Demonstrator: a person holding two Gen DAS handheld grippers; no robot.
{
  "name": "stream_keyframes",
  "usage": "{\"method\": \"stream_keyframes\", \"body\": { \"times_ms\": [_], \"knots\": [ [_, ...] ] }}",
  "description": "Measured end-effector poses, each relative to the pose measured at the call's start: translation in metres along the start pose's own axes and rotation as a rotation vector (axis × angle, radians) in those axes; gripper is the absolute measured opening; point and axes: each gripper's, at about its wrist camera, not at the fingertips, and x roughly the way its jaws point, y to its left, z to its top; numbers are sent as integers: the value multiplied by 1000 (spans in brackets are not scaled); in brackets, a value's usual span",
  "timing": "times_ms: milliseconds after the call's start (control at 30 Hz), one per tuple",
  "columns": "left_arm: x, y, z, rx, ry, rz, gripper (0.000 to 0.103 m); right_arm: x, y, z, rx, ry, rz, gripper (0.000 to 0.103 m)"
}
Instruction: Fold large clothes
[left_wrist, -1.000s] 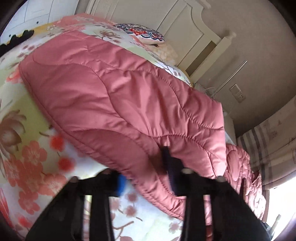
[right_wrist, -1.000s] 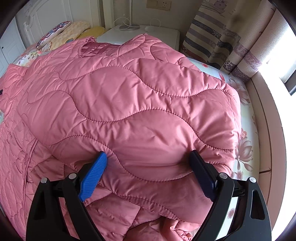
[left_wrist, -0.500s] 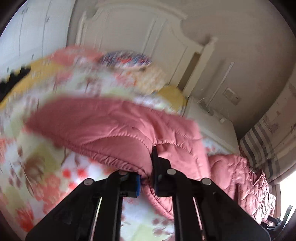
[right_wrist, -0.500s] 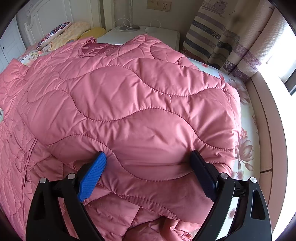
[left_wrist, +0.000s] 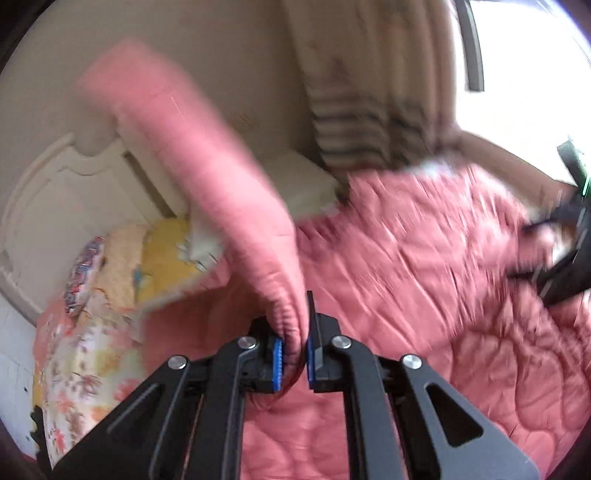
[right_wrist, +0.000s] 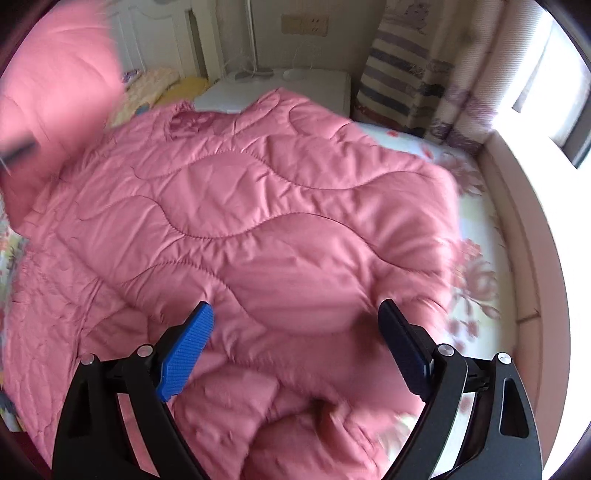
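Floral bedsheet (right_wrist: 476, 236) carries the pink quilted coat (right_wrist: 258, 229), spread flat. Left gripper (left_wrist: 294, 360) is clenched on the sleeve cuff (left_wrist: 286, 321), raised to fold it inward. Right gripper (right_wrist: 295, 345) stands released, straddling the hem, apparently steadying.

Motion blur smears the lifted sleeve (left_wrist: 192, 155), the striped curtain (left_wrist: 373, 122) and the right gripper (left_wrist: 561, 258) at the frame's edge. The pink quilted coat (right_wrist: 258, 221) hides most of the bed (right_wrist: 476, 229).
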Motion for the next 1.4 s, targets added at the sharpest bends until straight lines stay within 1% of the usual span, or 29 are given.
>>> {"method": "stream_keyframes", "body": {
  "times_ms": [33, 100, 167, 233, 267, 300, 367, 500, 533, 567, 600, 633, 667, 700, 733, 800, 867, 900, 933, 1033, 1067, 1100, 1167, 1200, 1233, 1267, 1300, 1333, 1400],
  "knots": [
    [10, -10, -9, 5, 30, -18, 9, -10, -5, -3, 5, -15, -18, 86],
    [21, -18, -25, 7, 60, -28, 9, -26, -15, -6, 25, -44, -45, 86],
    [27, -21, -39, 19, 72, -27, 9, -48, -28, -7, 58, -92, -85, 86],
    [29, -25, -49, 29, 83, -31, 9, -65, -31, -6, 71, -139, -120, 86],
    [29, -24, -55, 26, 85, -35, 9, -71, -31, -3, 71, -158, -124, 87],
    [29, -22, -59, 20, 83, -33, 9, -76, -28, 0, 71, -169, -107, 87],
    [32, -22, -61, 5, 79, -30, 9, -74, -18, 7, 65, -168, -81, 87],
    [38, -27, -68, 0, 76, -7, 9, -59, 24, 27, -13, -184, -112, 87],
    [40, -30, -66, 1, 72, 0, 9, -50, 38, 33, -44, -176, -98, 86],
    [41, -28, -66, 0, 71, 6, 9, -39, 51, 39, -88, -164, -121, 86],
    [40, -27, -66, -3, 70, 4, 10, -30, 60, 42, -113, -157, -172, 86],
    [38, -26, -66, -9, 68, -5, 10, -13, 69, 46, -143, -138, -256, 86],
    [35, -25, -66, -13, 68, -12, 10, 5, 75, 49, -170, -107, -305, 86],
    [31, -22, -68, -22, 68, -17, 11, 17, 78, 50, -186, -79, -305, 86],
    [26, -20, -70, -30, 67, -15, 13, 36, 80, 51, -204, -31, -288, 84],
    [15, -15, -73, -36, 57, -22, 14, 53, 78, 48, -195, 3, -249, 84],
    [-1, -11, -79, -42, 50, -31, 14, 55, 71, 47, -154, -5, -191, 90],
    [-9, -9, -83, -49, 49, -38, 15, 55, 69, 46, -143, -2, -174, 91],
    [-17, -6, -86, -59, 48, -51, 15, 55, 67, 44, -139, -3, -168, 92],
    [-33, -1, -90, -72, 47, -91, 19, 58, 64, 43, -152, -19, -202, 94],
    [-33, -1, -89, -72, 50, -86, 19, 60, 63, 44, -150, -23, -220, 94],
    [-31, -2, -87, -70, 56, -69, 19, 58, 62, 44, -148, -38, -256, 94],
    [-24, -5, -80, -73, 62, -41, 19, 53, 65, 47, -168, -88, -393, 94],
    [-20, -4, -77, -85, 61, -36, 19, 50, 65, 48, -169, -101, -429, 92],
    [-16, -2, -74, -106, 55, -34, 19, 40, 62, 50, -153, -124, -460, 85],
    [-13, -1, -71, -119, 56, -35, 19, 32, 56, 51, -130, -141, -448, 83],
    [-7, 0, -69, -125, 63, -40, 19, 23, 50, 51, -104, -154, -418, 83],
    [1, -1, -66, -128, 81, -48, 19, 11, 42, 51, -60, -163, -353, 83],
    [16, -5, -63, -121, 115, -52, 19, -8, 30, 48, -9, -152, -228, 84]
  ]
}}
